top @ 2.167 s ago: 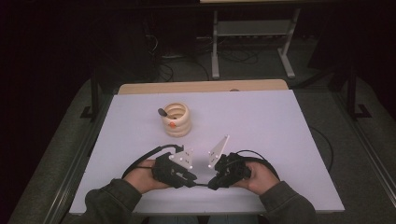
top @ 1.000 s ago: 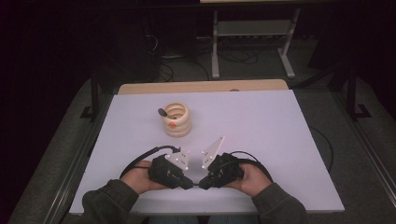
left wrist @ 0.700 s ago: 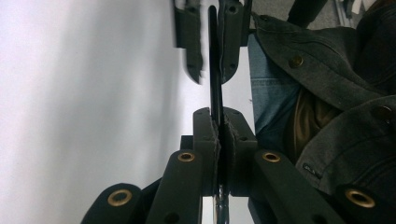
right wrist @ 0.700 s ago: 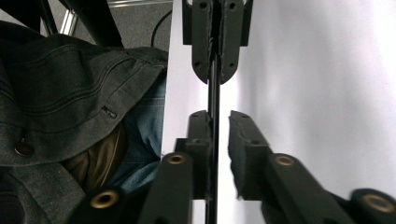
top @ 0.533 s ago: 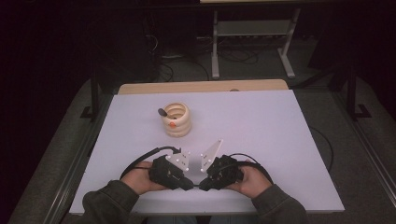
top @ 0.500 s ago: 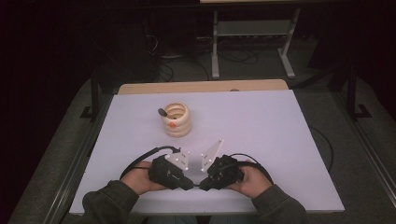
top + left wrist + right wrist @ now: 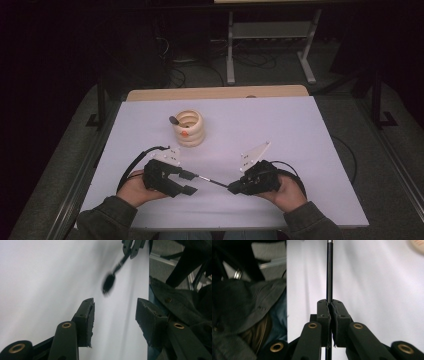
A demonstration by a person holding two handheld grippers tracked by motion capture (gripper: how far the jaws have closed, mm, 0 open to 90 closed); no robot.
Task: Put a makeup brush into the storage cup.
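Right claw (image 7: 233,188) clenched on thin black brush (image 7: 212,181), keeping it level above table (image 7: 300,130); left claw (image 7: 191,182), jaws just opening, released.

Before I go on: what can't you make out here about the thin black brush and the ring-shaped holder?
- Brush tip: cut off by the top edge in the right gripper view.
- Brush head: motion-blurred in the left gripper view.
- Inside of the holder: too small in the high view.
- Handle end: hidden between the right hand-held gripper pads.
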